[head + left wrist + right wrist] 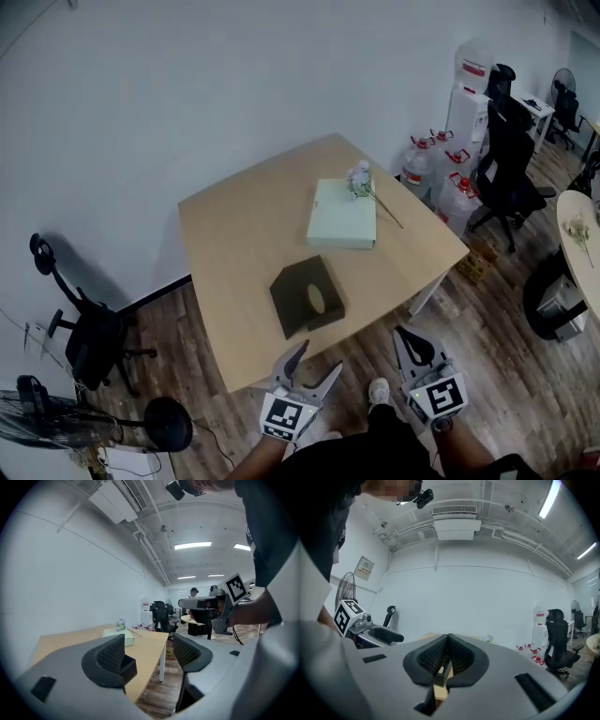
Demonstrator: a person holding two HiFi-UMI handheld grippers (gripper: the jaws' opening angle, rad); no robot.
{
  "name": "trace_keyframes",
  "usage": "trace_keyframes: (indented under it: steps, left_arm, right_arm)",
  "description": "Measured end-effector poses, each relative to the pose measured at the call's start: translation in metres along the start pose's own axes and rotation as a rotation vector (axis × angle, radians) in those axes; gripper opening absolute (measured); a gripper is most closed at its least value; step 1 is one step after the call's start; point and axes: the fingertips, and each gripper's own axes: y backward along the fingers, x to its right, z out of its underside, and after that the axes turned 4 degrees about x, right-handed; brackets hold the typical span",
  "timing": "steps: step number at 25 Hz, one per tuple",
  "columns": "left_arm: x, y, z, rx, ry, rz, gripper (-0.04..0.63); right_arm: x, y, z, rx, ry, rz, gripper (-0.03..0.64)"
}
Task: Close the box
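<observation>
The box (307,297) is dark olive and low. One flap lies open toward its near-left side, and there is an oval cut in the top. It sits on the near part of the tabletop (234,234), a little in from the near edge.

Both tongs hang off the tabletop over the wood floor (506,375), on the near side of the box. The left tongs (317,361) are just beyond the near edge with jaws apart and nothing between them. In the left gripper view the box (127,665) shows past the left jaw. The right tongs (408,337) are further right, with jaws together and holding nothing.

Bare tabletop lies between the box and the tongs. Beyond the box is a pale box (342,214) with flowers (361,178) on its far edge. A chair (89,328) and fan (37,412) stand to the left, and bottles (436,164) to the far right.
</observation>
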Motion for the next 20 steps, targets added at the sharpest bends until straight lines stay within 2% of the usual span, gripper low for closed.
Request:
trace_keyframes:
  steps: [10,14,20]
  left_arm:
    - [-0.026,-0.058,-0.005,-0.009,0.036,-0.183,0.319]
    - [-0.041,-0.064,0.005,-0.03,0.108,-0.284,0.316]
    - [-0.061,-0.063,0.019,-0.017,0.232,-0.427,0.314]
  right_arm:
    - [0.063,-0.058,0.017,-0.001,-0.015,-0.158,0.012]
    - [0.072,-0.082,0.023,0.006,-0.026,-0.245,0.012]
    - [0.071,-0.112,0.034,0.003,-0.031,-0.373,0.012]
